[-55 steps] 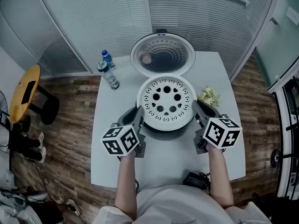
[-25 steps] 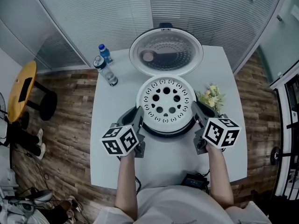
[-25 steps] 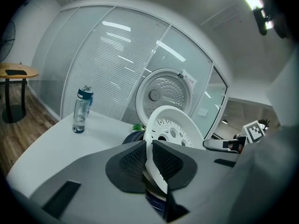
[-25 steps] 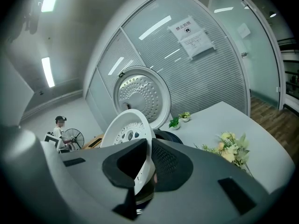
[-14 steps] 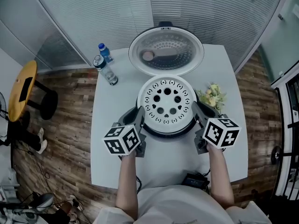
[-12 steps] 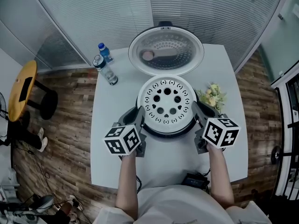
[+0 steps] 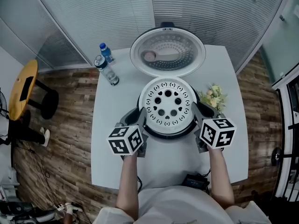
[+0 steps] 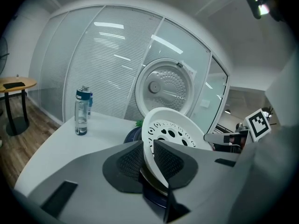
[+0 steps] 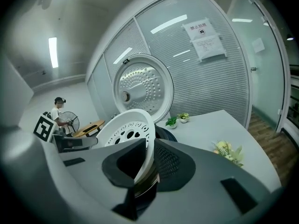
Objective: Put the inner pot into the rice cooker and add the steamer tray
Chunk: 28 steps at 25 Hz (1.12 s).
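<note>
The white steamer tray (image 7: pixel 168 101), pierced with round holes, sits on top of the dark rice cooker (image 7: pixel 164 134), whose lid (image 7: pixel 167 52) stands open behind it. My left gripper (image 7: pixel 139 116) is at the tray's left rim and my right gripper (image 7: pixel 198 109) at its right rim. In the left gripper view the tray (image 8: pixel 174 132) has its rim between the pads of the left gripper (image 8: pixel 148 148). The right gripper view shows the same: the rim of the tray (image 9: pixel 125 130) runs between the right gripper (image 9: pixel 148 147) pads. Both pairs of jaws are opening. The inner pot is hidden under the tray.
Two water bottles (image 7: pixel 107 73) stand at the table's back left. A small bunch of flowers (image 7: pixel 212 97) lies right of the cooker. A black device (image 7: pixel 196 181) sits at the front edge. A yellow stool (image 7: pixel 23 90) stands on the floor to the left.
The tray stays on the cooker. Both grippers have rolled slightly at its rim, their marker cubes shifting a little inward.
</note>
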Tool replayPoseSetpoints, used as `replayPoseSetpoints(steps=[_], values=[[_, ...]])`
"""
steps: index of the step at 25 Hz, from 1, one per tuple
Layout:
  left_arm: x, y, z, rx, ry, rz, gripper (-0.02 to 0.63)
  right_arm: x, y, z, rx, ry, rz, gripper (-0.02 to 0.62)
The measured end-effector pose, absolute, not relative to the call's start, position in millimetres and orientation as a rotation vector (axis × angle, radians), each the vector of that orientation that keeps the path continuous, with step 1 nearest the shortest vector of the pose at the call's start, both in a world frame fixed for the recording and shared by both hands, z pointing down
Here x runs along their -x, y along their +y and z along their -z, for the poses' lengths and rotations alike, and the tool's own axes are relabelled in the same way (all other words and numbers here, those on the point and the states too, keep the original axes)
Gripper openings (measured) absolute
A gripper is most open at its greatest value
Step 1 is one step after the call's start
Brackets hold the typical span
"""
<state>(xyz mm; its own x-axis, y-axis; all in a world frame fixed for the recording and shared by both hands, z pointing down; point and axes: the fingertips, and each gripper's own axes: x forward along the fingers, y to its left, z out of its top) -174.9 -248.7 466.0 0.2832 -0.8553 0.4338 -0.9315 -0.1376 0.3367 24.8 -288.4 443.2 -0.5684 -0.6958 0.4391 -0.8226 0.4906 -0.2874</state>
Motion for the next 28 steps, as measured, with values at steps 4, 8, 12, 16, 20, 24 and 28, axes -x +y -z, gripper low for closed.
replayPoseSetpoints(steps=[4, 8, 12, 16, 20, 24, 28], values=[[173.7, -250.9, -469.1, -2.025, -1.609, -0.235, 0.064, -25.1, -290.2, -448.2, -1.277, -2.449, -0.651, 0.055], [174.6, -255.8, -472.9, -2.04, -1.646, -0.311, 0.077, -24.5, -295.5, -454.8, -1.273, -2.407, -0.594, 0.069], [175.2, -259.4, -477.2, -2.042, -1.654, -0.354, 0.08, -23.9, -298.9, -459.3, -1.275, -2.372, -0.55, 0.075], [175.1, -262.3, -483.2, -2.044, -1.655, -0.381, 0.083, -23.4, -301.6, -463.8, -1.274, -2.353, -0.516, 0.077], [175.0, -262.5, -483.2, -2.053, -1.67, -0.403, 0.083, -22.7, -302.3, -464.1, -1.278, -2.336, -0.47, 0.077], [175.5, -261.3, -482.2, -2.061, -1.683, -0.425, 0.084, -21.4, -300.8, -463.1, -1.286, -2.323, -0.426, 0.077], [175.2, -261.6, -482.9, -2.074, -1.706, -0.472, 0.086, -20.4, -301.1, -463.6, -1.292, -2.303, -0.371, 0.077]])
